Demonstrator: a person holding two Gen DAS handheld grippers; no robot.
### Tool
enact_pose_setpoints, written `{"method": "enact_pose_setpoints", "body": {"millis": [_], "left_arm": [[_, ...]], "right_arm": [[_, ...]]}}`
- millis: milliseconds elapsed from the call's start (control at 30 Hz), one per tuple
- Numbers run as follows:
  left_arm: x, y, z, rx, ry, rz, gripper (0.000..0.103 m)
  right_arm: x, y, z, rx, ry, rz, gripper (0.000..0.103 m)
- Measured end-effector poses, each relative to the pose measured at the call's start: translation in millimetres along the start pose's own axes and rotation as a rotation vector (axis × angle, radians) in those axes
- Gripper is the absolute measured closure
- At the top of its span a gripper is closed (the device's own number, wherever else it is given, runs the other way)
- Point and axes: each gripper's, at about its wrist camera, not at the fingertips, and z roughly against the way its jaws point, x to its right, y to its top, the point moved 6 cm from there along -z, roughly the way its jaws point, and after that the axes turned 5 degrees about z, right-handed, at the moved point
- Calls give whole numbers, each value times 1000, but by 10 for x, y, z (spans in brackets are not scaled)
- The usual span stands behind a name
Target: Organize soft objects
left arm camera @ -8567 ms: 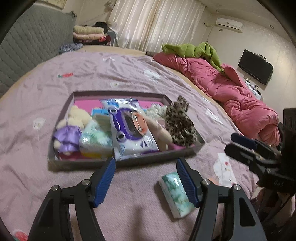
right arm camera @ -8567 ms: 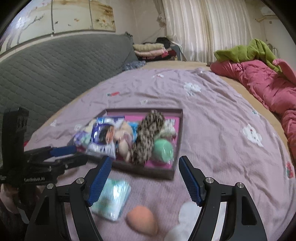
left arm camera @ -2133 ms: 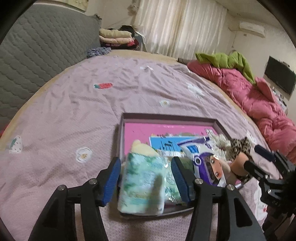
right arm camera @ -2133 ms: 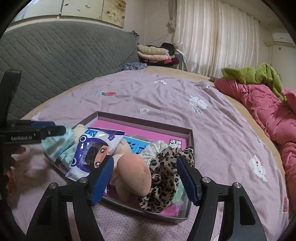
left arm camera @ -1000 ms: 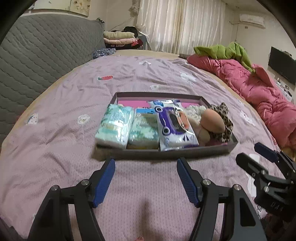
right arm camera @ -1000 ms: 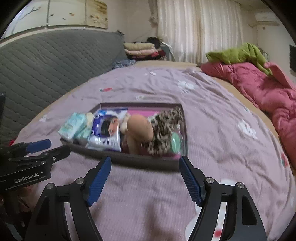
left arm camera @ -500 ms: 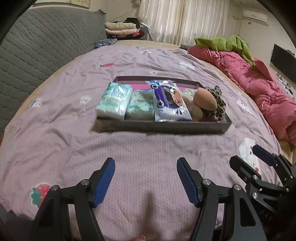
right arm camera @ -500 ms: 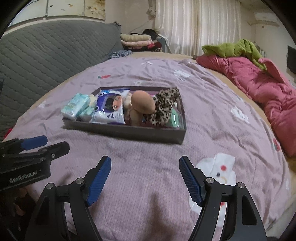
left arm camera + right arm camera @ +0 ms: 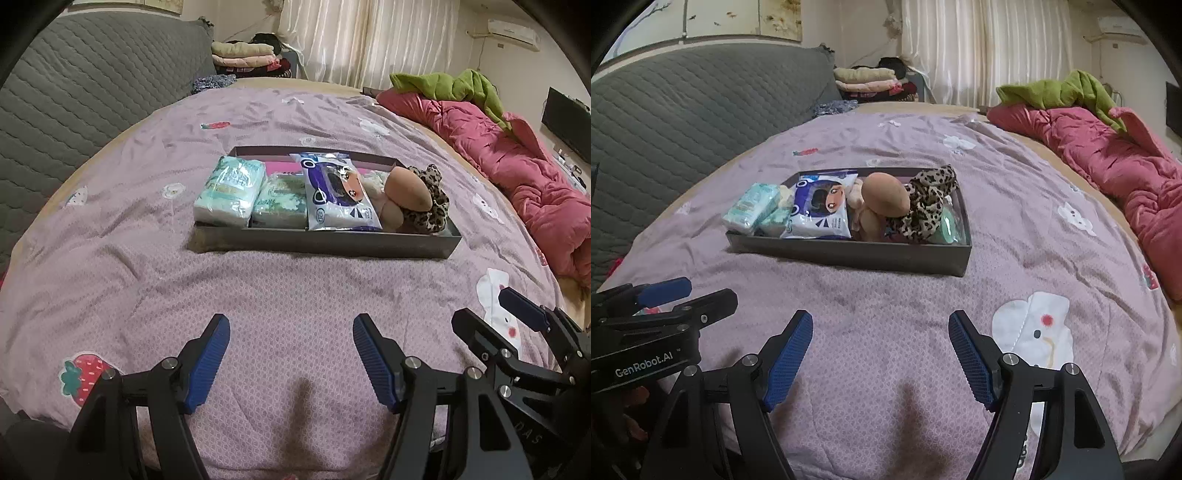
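Nearest: left gripper [image 9: 291, 354], jaws spread wide, nothing between the blue pads [image 9: 207, 363], hovering over bare purple sheet [image 9: 295, 295], touching nothing

Beside it: right gripper [image 9: 881, 356], jaws likewise wide apart and empty, also above the sheet, clear of the tray

Printed on the sheet close by: strawberry patch [image 9: 83, 373] at near left, white cat patch [image 9: 1034, 328] at near right

Further out, mid-bed: dark tray [image 9: 325, 242] holding all the soft things, well apart from both grippers. Inside, left to right: pale tissue pack [image 9: 231, 190] lying over the left rim, second green-printed pack [image 9: 282, 201] just beside it, blue-and-white wipes pack [image 9: 338, 192] propped over the middle, peach sponge [image 9: 408, 190] on top of a beige plush [image 9: 391, 214], leopard scrunchie [image 9: 432, 206] against the right wall, mint-green item [image 9: 947, 221] tucked at the right corner

Beyond: pink quilt [image 9: 517, 166] with green blanket [image 9: 454, 83] along the right edge, grey headboard [image 9: 74, 74] at left, folded clothes [image 9: 243, 55] and curtains [image 9: 362, 37] at the back
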Motion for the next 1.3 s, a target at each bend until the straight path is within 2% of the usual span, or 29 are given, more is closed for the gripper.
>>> {"method": "enact_pose_setpoints", "body": {"millis": [1300], "left_arm": [[-107,-79,-110,-43,43,-6,34]], "right_arm": [[6,-60,-80,-33,9,-5,26]]}}
